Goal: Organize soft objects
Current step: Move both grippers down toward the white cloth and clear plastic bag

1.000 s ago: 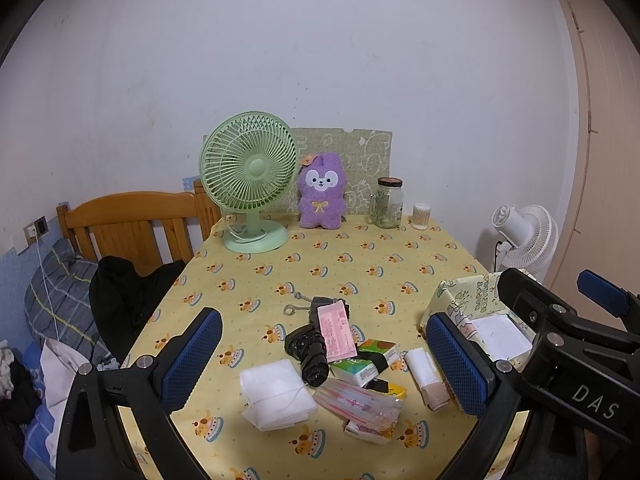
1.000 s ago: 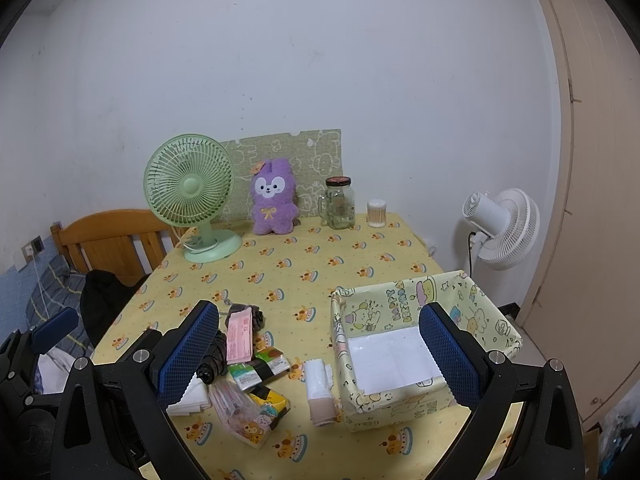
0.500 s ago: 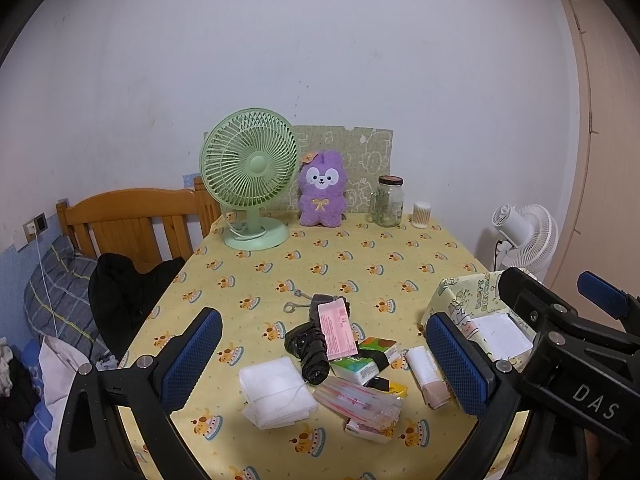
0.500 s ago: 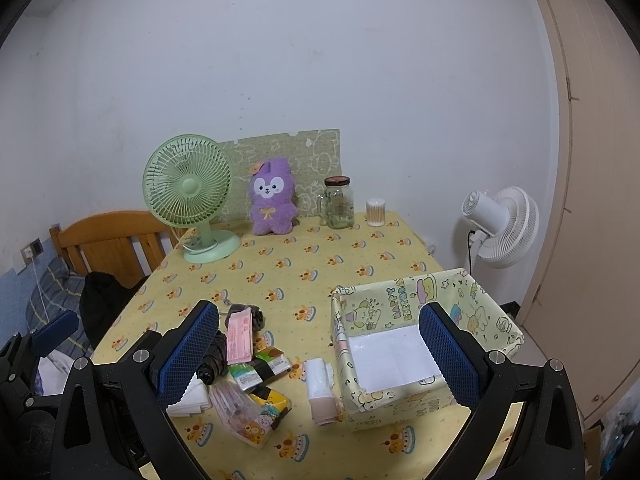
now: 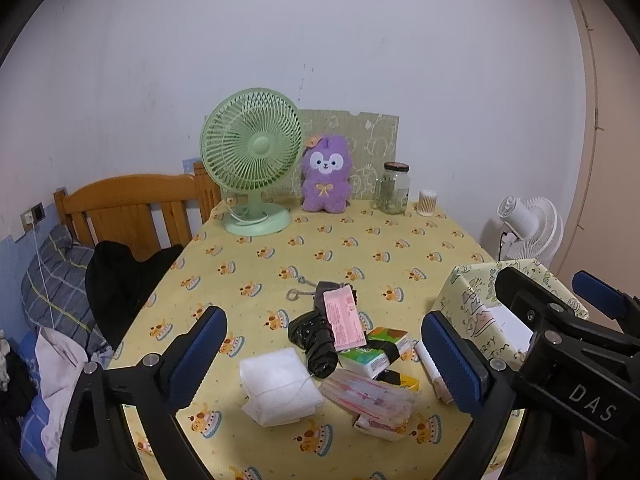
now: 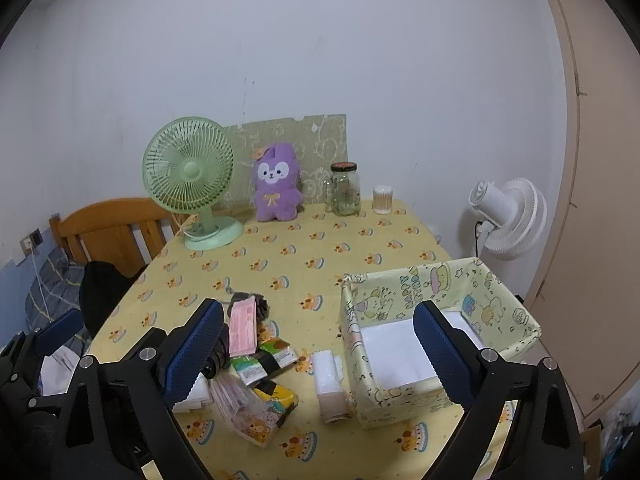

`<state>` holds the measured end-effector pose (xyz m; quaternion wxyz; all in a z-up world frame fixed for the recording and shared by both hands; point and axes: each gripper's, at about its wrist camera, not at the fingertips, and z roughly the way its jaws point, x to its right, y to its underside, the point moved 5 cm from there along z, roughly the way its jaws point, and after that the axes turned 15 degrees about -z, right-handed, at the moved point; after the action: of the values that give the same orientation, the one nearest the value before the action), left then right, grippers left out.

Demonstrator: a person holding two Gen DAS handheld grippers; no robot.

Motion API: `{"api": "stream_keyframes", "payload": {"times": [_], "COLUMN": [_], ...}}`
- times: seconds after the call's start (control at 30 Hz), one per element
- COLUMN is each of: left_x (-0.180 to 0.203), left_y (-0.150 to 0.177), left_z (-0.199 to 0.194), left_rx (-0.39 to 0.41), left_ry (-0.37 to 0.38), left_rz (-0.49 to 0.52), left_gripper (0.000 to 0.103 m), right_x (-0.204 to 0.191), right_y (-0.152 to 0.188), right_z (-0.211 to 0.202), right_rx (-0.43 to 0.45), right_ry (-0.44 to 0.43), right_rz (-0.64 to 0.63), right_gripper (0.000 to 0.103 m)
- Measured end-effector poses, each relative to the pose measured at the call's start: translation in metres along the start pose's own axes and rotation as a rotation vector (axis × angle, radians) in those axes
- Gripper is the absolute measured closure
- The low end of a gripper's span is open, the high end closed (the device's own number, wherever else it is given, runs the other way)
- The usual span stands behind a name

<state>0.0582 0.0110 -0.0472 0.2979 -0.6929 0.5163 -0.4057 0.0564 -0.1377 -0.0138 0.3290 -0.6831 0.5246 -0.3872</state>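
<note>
Table (image 5: 360,248) with yellow cake-print cloth, lots on it.
Far edge: green fan (image 5: 253,160), purple plush (image 5: 326,174), glass jar (image 5: 394,188), small white cup (image 5: 426,203). Near my end: patterned box (image 6: 436,332) on the right, white roll (image 6: 330,384) just beside it, then a pile with white folded cloth (image 5: 278,388), black bundle (image 5: 314,340), pink packet (image 5: 344,318), green tissue packs (image 5: 374,354).

We see a plain white wall (image 5: 360,40) behind the surface (image 5: 320,248), which wears a yellow cloth printed with cakes. At nine o'clock stands a wooden bed headboard (image 5: 128,208) with a plaid pillow (image 5: 56,280) below it. At three o'clock, a white floor fan (image 6: 508,220) stands beside a beige door (image 6: 592,160).
</note>
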Motion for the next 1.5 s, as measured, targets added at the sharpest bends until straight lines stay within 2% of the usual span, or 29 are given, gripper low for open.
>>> {"api": "stream_keyframes", "payload": {"times": [0.43,0.53,1.0,1.33,1.5], "left_x": [-0.025,-0.032,-0.056,-0.061,-0.065], "left_y": [0.020,0.026,0.053,0.074,0.083], "left_z": [0.031,0.039,0.077,0.100,0.110], "left_rx": [-0.075,-0.083,-0.201,-0.276,-0.308], "left_ry": [-0.028,-0.050,-0.080,-0.093,-0.103], "left_rz": [-0.002,-0.005,-0.018,-0.010,-0.012], "left_gripper": [0.012,0.012,0.012,0.012,0.013], "right_x": [-0.027,-0.037,-0.067,-0.082,-0.087], "right_y": [0.020,0.027,0.054,0.076,0.084], "right_z": [0.033,0.044,0.088,0.114,0.120], "right_rx": [-0.061,-0.086,-0.202,-0.289,-0.316], "right_ry": [-0.038,-0.052,-0.104,-0.156,-0.185], "right_rz": [-0.008,-0.017,-0.053,-0.069,-0.072], "right_gripper": [0.010,0.015,0.015,0.019,0.028]}}
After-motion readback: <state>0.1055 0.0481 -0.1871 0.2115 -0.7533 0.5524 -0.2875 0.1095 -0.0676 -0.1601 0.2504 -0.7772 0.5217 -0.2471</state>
